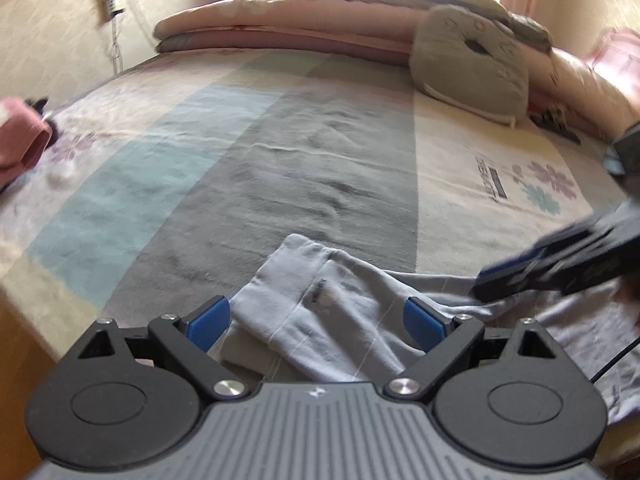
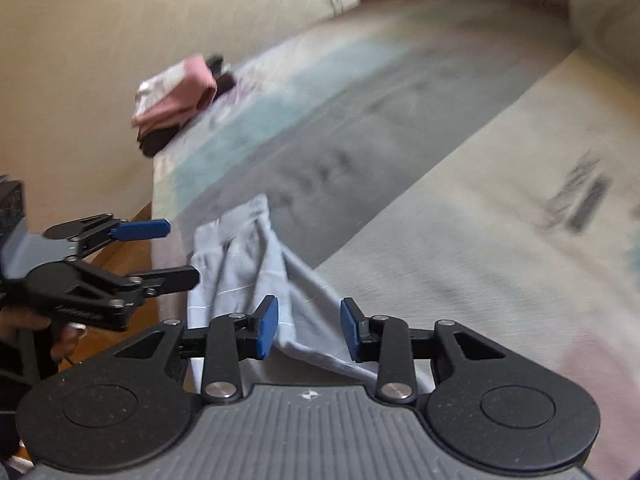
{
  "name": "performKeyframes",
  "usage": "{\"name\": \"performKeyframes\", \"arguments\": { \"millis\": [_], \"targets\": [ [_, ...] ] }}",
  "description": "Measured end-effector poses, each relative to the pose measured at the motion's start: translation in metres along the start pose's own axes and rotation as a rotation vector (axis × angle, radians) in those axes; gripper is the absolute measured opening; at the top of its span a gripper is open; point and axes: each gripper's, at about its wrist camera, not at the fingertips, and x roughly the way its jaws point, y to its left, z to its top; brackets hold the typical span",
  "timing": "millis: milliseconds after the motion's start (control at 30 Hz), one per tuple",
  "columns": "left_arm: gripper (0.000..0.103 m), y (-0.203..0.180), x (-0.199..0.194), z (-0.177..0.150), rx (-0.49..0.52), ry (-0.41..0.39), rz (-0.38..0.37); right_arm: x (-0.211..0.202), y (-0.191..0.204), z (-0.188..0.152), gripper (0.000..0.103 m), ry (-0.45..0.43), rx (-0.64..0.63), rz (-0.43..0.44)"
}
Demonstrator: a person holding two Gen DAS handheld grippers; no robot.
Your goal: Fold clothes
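A: Left gripper [image 1: 318,322]?
B: Fingers spread wide, released, above the pale grey garment [image 1: 320,320].
A: Right gripper [image 2: 308,330]?
B: Fingers part-way apart, pads clear of the cloth lying between them.
A: Garment's place?
B: Crumpled at the bed's [image 1: 280,160] near edge; pink folded stack [image 2: 176,96] well apart, by the wall.

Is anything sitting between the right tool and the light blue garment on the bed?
Nothing visible. The light blue garment lies directly beyond the right tool, its fabric showing between the open fingers. The left tool is off to one side, not in the path.
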Motion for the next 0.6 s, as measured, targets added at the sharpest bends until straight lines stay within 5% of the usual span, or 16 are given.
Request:
{"name": "performKeyframes", "arguments": {
  "millis": [133,233,400,600],
  "targets": [
    [0.094,0.012,-0.002,-0.006,-0.041,-0.005,-0.010,0.018,0.013,-0.004,0.037,0.063,-0.043,-0.014],
    [0.094,0.020,-0.001,-0.007,-0.074,-0.004,-0.013,0.018,0.030,-0.004,0.006,0.091,-0.138,-0.030],
    [0.094,0.028,0.001,-0.007,-0.141,-0.007,-0.065,0.017,0.045,0.006,0.006,0.062,-0.255,-0.121],
    [0.093,0.034,0.002,-0.013,-0.228,-0.003,-0.146,0.028,0.037,0.016,0.007,0.047,-0.255,-0.208]
  ]
}}
